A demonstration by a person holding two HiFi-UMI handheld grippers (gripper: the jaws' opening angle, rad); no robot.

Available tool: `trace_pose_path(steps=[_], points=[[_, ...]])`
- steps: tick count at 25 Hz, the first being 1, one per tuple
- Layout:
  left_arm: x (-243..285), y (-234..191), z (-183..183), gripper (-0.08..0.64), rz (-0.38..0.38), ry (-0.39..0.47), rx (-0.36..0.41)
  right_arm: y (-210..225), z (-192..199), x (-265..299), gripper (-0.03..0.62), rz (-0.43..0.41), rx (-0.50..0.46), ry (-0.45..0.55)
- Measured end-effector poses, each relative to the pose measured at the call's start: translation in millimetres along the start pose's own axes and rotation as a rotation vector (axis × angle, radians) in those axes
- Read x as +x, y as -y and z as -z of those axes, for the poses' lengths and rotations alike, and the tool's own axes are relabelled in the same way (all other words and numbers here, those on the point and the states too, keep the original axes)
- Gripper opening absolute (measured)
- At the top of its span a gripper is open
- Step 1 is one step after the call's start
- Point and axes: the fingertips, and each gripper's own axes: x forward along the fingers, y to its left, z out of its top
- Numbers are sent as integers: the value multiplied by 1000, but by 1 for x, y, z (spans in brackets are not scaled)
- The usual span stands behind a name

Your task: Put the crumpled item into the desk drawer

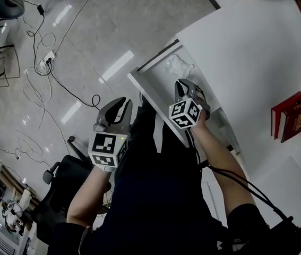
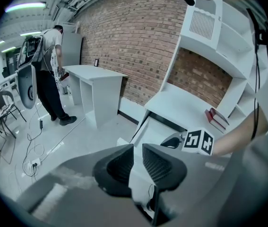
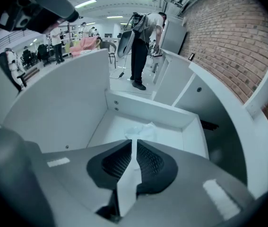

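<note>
The crumpled item [image 1: 178, 65] is a white wad lying on the floor of the open white desk drawer [image 1: 139, 84], near its far end. In the right gripper view the wad [image 3: 142, 130] sits just beyond the jaw tips inside the drawer [image 3: 148, 105]. My right gripper [image 1: 182, 83] hovers over the drawer, and its jaws [image 3: 134, 142] are shut to a thin slit with nothing held. My left gripper [image 1: 123, 101] hangs left of the drawer above the floor, shut [image 2: 138, 146] and empty. It looks toward the drawer [image 2: 148, 126] and the right gripper's marker cube [image 2: 200, 142].
The white desk top [image 1: 246, 47] carries red books [image 1: 288, 116] at the right. A black office chair [image 1: 60, 179] stands lower left, and cables [image 1: 39, 84] trail over the glossy floor. A person [image 2: 48, 79] stands far off by a white table [image 2: 96, 86].
</note>
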Motion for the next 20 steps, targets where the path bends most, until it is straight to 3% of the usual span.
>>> trace_pose_path(steps=[7,12,20], points=[[-9,24,-34,63,23,54,83,6,-34,-64,31,-71,156,161],[-16,50,-62,63,54,112,154,21,-46,-119,25,-34,208,229],[-26,96,-108,64,107,191,215,64,-51,-199,9,38,367,330]])
